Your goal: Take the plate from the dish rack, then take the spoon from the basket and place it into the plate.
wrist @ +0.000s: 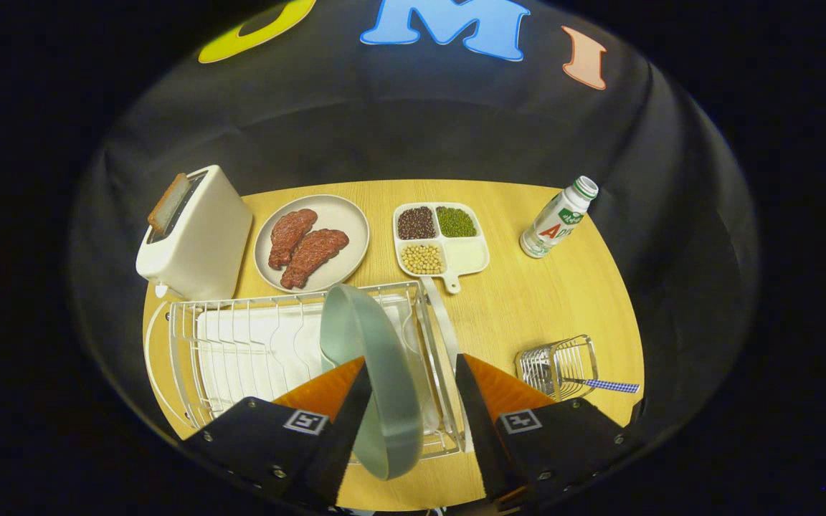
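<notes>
Plate on edge between the open gripper fingers, at the near end of the dish rack.

The gripper (409, 423) stands wide: the plate (377, 373) rests against the left finger, with a clear gap to the right one, so no grip is judged made. Its long axis runs away from the gripper, rim upright in the dish rack (241, 344). The spoon (610, 385) lies to the right in the basket (556, 365) on the bench (549, 301); rack wires flank the plate.
</notes>
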